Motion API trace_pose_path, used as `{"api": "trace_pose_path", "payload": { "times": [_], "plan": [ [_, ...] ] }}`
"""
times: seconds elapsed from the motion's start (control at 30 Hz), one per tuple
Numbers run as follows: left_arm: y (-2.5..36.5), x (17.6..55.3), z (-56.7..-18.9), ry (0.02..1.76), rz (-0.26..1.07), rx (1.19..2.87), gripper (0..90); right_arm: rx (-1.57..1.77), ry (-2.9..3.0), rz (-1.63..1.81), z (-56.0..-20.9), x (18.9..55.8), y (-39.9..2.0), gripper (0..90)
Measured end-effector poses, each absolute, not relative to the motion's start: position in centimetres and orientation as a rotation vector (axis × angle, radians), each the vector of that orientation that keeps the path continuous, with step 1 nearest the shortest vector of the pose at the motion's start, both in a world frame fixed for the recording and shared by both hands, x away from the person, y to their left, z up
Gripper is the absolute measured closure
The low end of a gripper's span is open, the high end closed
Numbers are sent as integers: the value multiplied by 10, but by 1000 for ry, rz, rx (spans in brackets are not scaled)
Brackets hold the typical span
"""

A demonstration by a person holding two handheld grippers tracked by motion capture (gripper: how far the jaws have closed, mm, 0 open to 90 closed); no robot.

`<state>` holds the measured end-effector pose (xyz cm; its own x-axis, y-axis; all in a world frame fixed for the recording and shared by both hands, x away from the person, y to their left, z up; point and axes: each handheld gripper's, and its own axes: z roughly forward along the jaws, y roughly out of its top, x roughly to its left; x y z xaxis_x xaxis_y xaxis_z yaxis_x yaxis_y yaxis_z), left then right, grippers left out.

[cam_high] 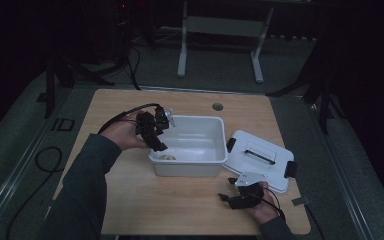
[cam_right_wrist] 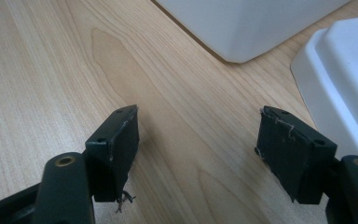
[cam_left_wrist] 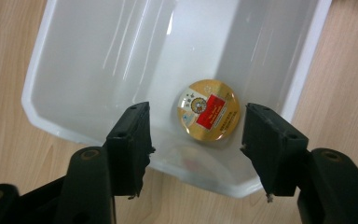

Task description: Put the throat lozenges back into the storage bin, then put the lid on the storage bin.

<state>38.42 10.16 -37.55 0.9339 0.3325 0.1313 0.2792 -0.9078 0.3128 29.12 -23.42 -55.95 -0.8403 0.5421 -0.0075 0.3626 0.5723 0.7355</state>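
Item: gold round tin (cam_left_wrist: 209, 110), lying flat on the floor of the white tub (cam_high: 200, 167), centre of the high view. We hold the left gripper (cam_left_wrist: 196, 140) above the tub's near-left corner, jaws apart, nothing between them. Right gripper (cam_high: 230, 192), lower right, rests on the table (cam_high: 145, 200) beside the lid (cam_high: 260, 155), jaws apart, holding nothing.

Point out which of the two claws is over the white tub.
The left claw: it hangs above the white tub, over the round gold tin. The right claw sits over bare table beside the lid.
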Motion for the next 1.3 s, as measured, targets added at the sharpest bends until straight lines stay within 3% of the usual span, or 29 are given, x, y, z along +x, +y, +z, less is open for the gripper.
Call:
{"api": "trace_pose_path", "payload": {
  "times": [1.3],
  "plan": [
    [159, 380, -390, 664, 318, 2646, 422, 753, 2574, 1124, -559, 291, -234, 290]
  ]
}}
